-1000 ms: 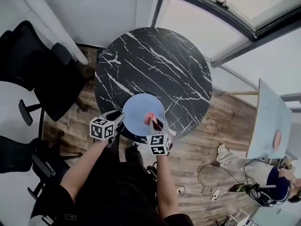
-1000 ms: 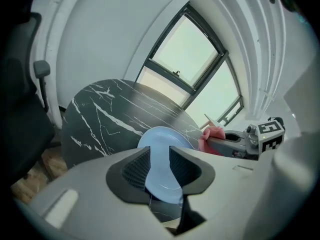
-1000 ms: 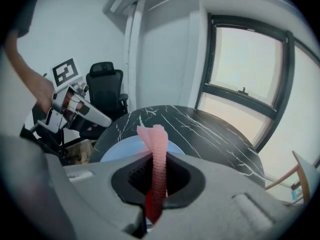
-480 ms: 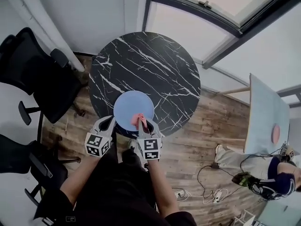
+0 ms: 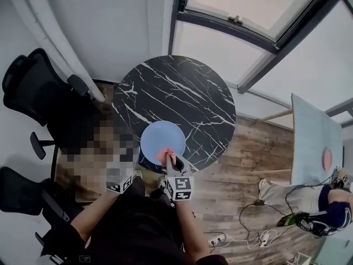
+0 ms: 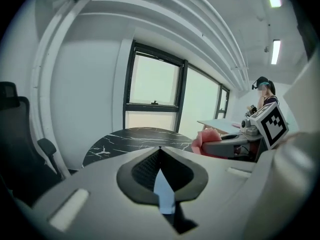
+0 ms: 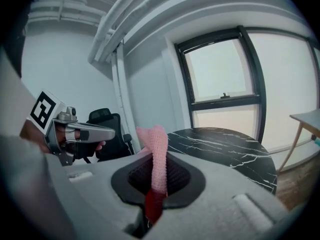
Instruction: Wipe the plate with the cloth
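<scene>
Plate (image 5: 161, 139) is now pinched by its rim between the fingers of our left gripper (image 6: 160, 156). That gripper stood open beside the plate a second ago and is now clenched on the pale blue edge. Our right gripper (image 7: 159, 176) grasps the pink cloth (image 7: 156, 139), whose loose end pokes up past its fingertips, just beside the plate's near rim. Both hands look raised above the table (image 5: 182, 93), so we judge the plate steadied and the wiping ready to begin.
</scene>
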Tool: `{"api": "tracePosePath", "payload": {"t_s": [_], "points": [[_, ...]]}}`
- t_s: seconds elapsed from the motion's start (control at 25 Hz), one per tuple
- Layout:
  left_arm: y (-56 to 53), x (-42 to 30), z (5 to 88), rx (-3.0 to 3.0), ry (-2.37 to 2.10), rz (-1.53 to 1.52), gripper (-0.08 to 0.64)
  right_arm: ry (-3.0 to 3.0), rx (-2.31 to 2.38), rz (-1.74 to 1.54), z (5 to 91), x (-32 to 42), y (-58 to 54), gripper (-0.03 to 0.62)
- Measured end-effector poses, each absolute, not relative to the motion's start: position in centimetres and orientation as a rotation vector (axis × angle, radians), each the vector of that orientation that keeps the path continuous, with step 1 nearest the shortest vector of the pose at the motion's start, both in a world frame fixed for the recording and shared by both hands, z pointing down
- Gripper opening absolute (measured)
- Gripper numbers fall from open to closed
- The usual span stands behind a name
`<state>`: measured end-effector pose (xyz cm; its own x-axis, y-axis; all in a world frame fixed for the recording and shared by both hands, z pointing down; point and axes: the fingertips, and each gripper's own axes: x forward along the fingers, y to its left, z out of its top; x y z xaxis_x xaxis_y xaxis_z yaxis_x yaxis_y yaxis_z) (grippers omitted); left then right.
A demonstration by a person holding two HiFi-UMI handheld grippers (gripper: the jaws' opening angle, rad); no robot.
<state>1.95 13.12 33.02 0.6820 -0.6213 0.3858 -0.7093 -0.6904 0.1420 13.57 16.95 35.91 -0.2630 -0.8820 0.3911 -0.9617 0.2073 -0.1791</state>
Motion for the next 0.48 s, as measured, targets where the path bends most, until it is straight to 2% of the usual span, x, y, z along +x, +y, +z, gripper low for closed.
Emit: {"api": "tracePosePath", "payload": {"t_s": [0.48], "points": [[14.4, 1.0, 25.6, 2.849, -0.778, 0.321, 0.0, -2.201, 2.104, 0.471, 26.9, 12.4, 19.3, 0.012]]}}
